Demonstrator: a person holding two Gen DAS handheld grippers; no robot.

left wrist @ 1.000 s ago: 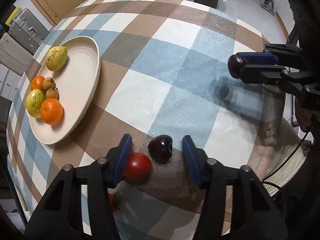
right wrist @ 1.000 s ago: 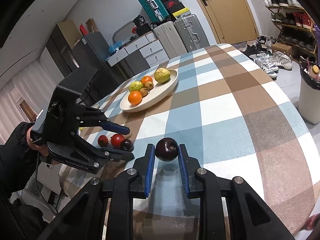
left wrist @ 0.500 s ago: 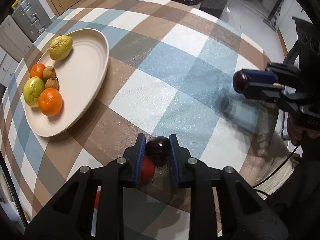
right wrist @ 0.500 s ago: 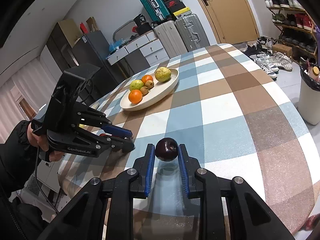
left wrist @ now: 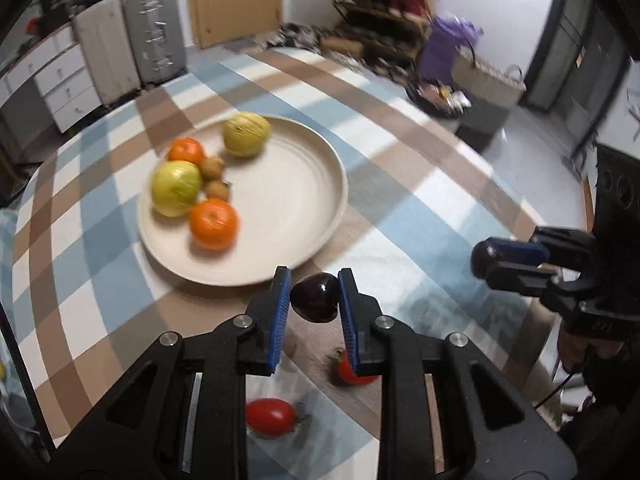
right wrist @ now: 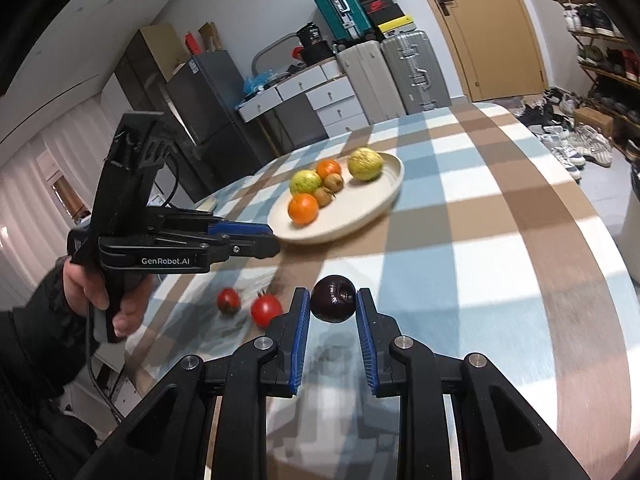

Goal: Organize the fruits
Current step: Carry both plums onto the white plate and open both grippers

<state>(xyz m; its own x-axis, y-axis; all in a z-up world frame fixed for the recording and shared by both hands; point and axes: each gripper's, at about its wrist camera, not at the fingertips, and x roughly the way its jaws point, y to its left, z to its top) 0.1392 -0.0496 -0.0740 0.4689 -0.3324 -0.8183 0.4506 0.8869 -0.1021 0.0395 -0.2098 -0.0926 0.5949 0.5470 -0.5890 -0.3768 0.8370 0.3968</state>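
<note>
My left gripper [left wrist: 314,300] is shut on a dark plum [left wrist: 314,297] and holds it above the table, just short of the cream plate [left wrist: 304,200]. My right gripper [right wrist: 333,312] is shut on a second dark plum [right wrist: 333,298], lifted over the table's right side; it also shows in the left wrist view [left wrist: 486,258]. The plate holds two oranges [left wrist: 213,224], two yellow-green fruits [left wrist: 176,188] and two small brown fruits [left wrist: 212,166]. Two red tomatoes [left wrist: 270,416] [left wrist: 352,372] lie on the table below the left gripper.
The round table [right wrist: 480,220] has a blue, brown and white checked cloth. Suitcases [right wrist: 412,72], drawers and a door stand behind it. A shoe rack [right wrist: 600,40] and shoes are at the right. The table edge is near the tomatoes [right wrist: 266,310].
My left gripper closed on the dark plum, lifted it off the table and swung toward the plate. The two tomatoes stayed on the table. The right gripper kept holding its plum.
</note>
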